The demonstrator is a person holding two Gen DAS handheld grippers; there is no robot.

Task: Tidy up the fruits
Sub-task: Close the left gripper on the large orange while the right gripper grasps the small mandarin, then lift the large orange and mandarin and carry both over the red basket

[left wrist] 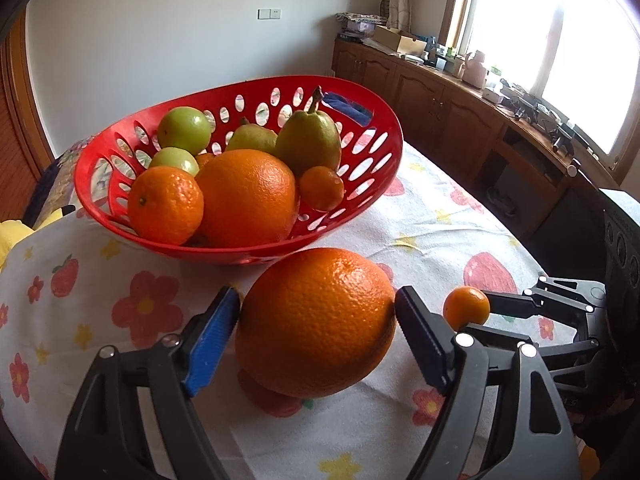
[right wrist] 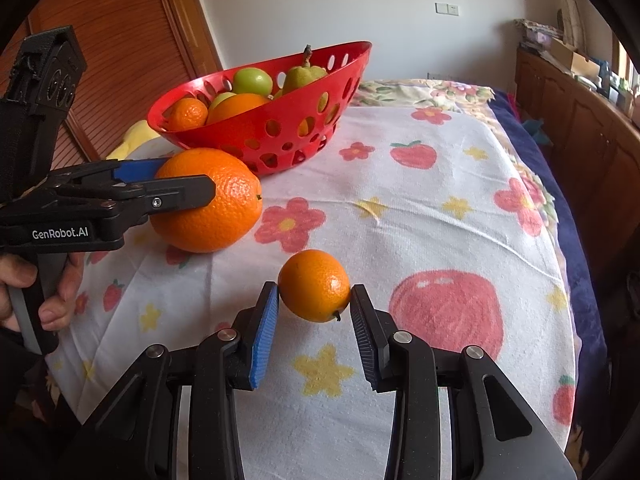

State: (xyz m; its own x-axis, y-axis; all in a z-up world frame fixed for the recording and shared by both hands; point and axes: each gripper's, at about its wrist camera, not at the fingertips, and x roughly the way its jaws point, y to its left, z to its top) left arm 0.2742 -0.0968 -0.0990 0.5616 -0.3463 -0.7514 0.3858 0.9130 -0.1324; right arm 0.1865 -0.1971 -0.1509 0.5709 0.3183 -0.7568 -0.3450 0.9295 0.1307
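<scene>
My left gripper [left wrist: 318, 312] is shut on a large orange [left wrist: 316, 322], held just above the cloth in front of the red basket [left wrist: 248, 88]; it also shows in the right wrist view [right wrist: 212, 208]. My right gripper [right wrist: 314, 300] is shut on a small mandarin [right wrist: 314, 285], lifted slightly off the cloth; the mandarin also shows in the left wrist view [left wrist: 466, 307]. The red basket [right wrist: 352, 56] holds oranges, mandarins, pears and green apples.
A white cloth with flower and fruit prints [right wrist: 420, 208] covers the surface. Wooden cabinets with clutter [left wrist: 460, 100] run under the window on the right. A wooden door [right wrist: 120, 40] stands behind the basket on the left.
</scene>
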